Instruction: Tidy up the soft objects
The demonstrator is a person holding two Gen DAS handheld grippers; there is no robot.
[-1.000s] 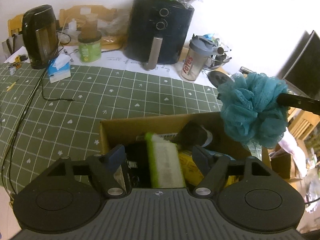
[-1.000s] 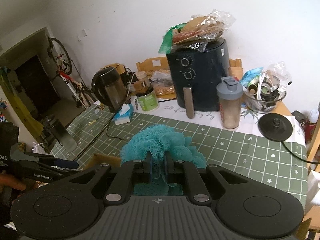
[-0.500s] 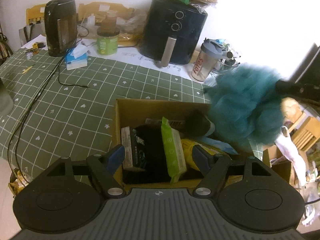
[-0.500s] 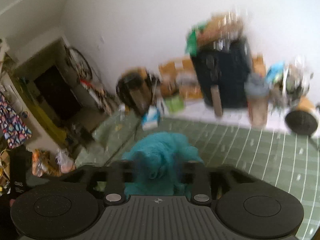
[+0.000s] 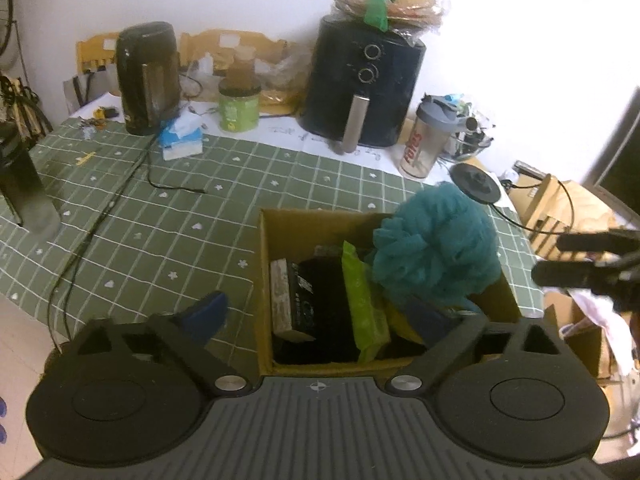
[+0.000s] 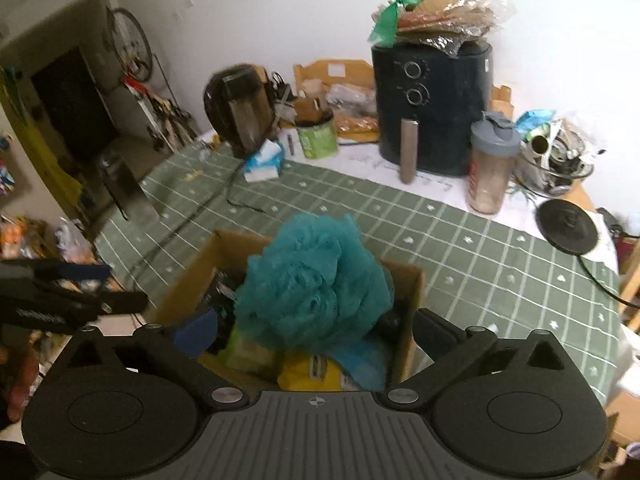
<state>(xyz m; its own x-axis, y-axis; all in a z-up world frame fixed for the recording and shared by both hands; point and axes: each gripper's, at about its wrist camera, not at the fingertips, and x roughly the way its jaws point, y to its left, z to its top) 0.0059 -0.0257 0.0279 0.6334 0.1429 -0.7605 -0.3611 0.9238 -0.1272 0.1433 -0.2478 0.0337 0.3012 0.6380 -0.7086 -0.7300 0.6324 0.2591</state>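
The fluffy teal mesh bath puff [image 6: 316,284] is lying atop the crammed brown cardboard box [image 5: 265,280], both the right gripper [image 6: 316,330] and the left gripper [image 5: 320,318] having just been opening, now gaping empty; nothing soft is remaining outside

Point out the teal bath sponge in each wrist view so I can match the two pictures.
Left wrist view: the teal bath sponge sits right of centre, on the right side of the cardboard box.
Right wrist view: the sponge is at centre, on top of the box's contents, ahead of the right claw.
Shared landmark: the dark air fryer stands by the wall in both views.
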